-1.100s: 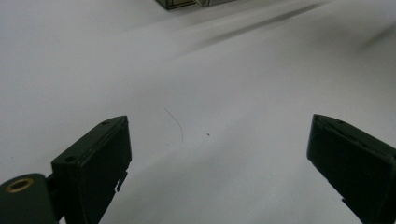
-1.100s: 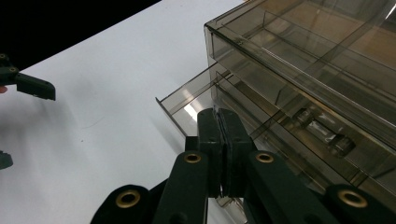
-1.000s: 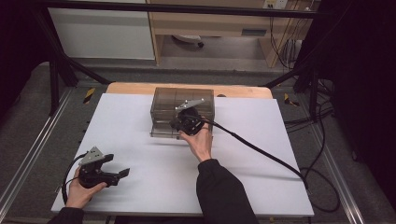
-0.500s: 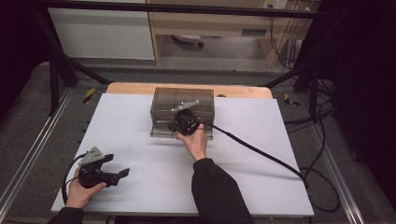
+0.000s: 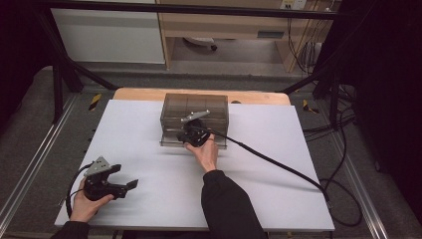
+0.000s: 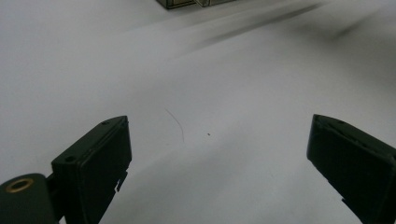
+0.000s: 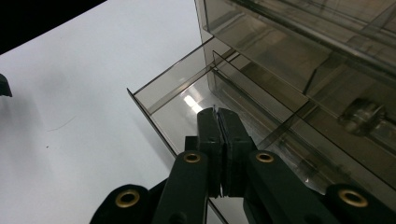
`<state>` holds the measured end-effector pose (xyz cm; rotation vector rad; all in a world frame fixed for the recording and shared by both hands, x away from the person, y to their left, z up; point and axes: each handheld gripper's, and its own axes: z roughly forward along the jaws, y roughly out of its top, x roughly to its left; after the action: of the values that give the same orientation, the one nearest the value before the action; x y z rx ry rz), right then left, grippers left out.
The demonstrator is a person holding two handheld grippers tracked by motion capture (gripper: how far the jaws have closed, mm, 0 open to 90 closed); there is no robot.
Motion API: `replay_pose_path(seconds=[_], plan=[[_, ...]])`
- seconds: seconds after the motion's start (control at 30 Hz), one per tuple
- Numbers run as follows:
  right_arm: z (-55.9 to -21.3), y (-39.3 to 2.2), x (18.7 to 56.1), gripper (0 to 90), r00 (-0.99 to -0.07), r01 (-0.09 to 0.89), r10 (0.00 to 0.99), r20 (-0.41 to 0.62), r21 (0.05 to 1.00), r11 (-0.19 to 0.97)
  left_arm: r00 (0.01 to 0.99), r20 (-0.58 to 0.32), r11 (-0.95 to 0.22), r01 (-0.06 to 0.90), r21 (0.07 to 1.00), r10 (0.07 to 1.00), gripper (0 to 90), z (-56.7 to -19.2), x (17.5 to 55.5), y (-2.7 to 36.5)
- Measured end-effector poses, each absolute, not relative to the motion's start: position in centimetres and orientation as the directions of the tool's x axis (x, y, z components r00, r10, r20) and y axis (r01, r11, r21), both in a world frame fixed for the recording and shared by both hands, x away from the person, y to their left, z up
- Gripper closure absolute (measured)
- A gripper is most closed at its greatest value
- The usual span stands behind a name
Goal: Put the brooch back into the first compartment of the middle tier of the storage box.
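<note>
Near the table's front-left corner the left gripper (image 5: 130, 184) rests, jaws apart (empty). Farther back, the right gripper (image 7: 218, 122), jaws together, sits over the smoky clear plastic drawer box's (image 5: 195, 107) pulled-out bottom drawer (image 7: 180, 100) near the far edge.

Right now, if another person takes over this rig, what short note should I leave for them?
Left gripper: open, holding nothing, low over the white table near its front left corner.
Right gripper: jaws shut, with no thing seen between them, tips over the pulled-out drawer of the smoky clear drawer box.
The box stands at the middle back of the table; its lower drawer is partly out. A round knob shows on the box front.
Done: drawer partly open. I cannot tell whether anything lies in it.
Left: probably finish with the drawer, then push it shut.
</note>
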<state>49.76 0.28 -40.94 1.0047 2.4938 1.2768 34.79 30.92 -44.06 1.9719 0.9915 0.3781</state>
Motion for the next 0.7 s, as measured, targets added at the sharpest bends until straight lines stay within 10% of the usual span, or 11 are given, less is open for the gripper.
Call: replay_pose_path(seconds=[0.7], plan=[[-38.1,-0.8,48.6,69.7,-0.756,0.456,0.644,0.117,0.801,0.389,0.637,-0.107,-0.304,0.5,0.811,0.763,6.7,-44.1,34.8,30.8]])
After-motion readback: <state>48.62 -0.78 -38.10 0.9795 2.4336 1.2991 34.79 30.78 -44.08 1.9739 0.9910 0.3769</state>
